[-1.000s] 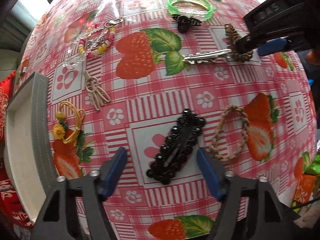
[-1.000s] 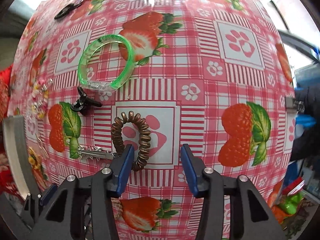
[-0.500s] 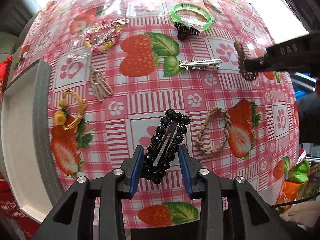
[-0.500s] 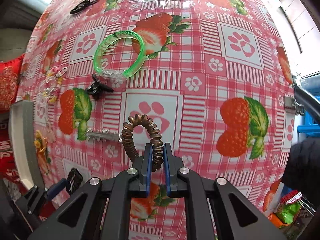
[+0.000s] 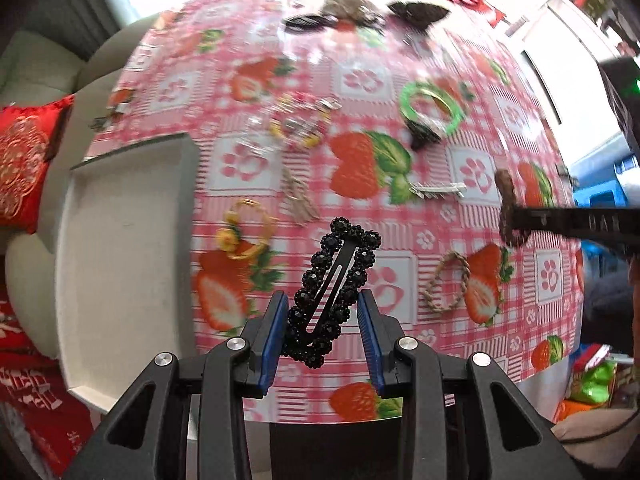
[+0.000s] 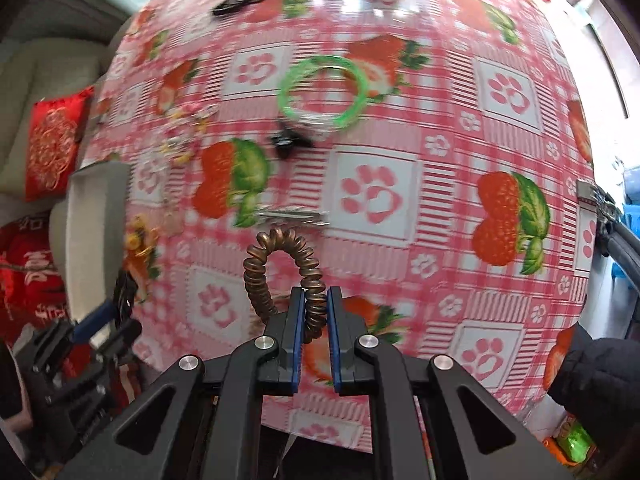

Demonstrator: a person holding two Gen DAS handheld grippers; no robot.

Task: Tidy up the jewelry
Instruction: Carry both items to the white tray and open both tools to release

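My left gripper (image 5: 322,320) is shut on a black beaded hair clip (image 5: 334,284), held tilted above the strawberry tablecloth (image 5: 472,184). My right gripper (image 6: 313,312) is shut on a brown spiral hair tie (image 6: 280,268), lifted off the cloth; the same hair tie (image 5: 506,208) shows in the left wrist view, hanging from the right gripper at the right edge. A white tray with a grey rim (image 5: 120,248) lies at the table's left edge; the tray (image 6: 90,232) also appears in the right wrist view.
On the cloth lie a green bangle (image 5: 432,108), a black claw clip (image 5: 422,134), a silver clip (image 5: 438,190), a braided tan tie (image 5: 448,286), a yellow flower tie (image 5: 244,234), a beaded bracelet (image 5: 298,128) and beige clips (image 5: 298,204). Red cushion (image 5: 24,164) left.
Both grippers closed, the left on the black clip and the right on the spiral tie, then rose, lifting both off the cloth. The table now looks smaller and farther.
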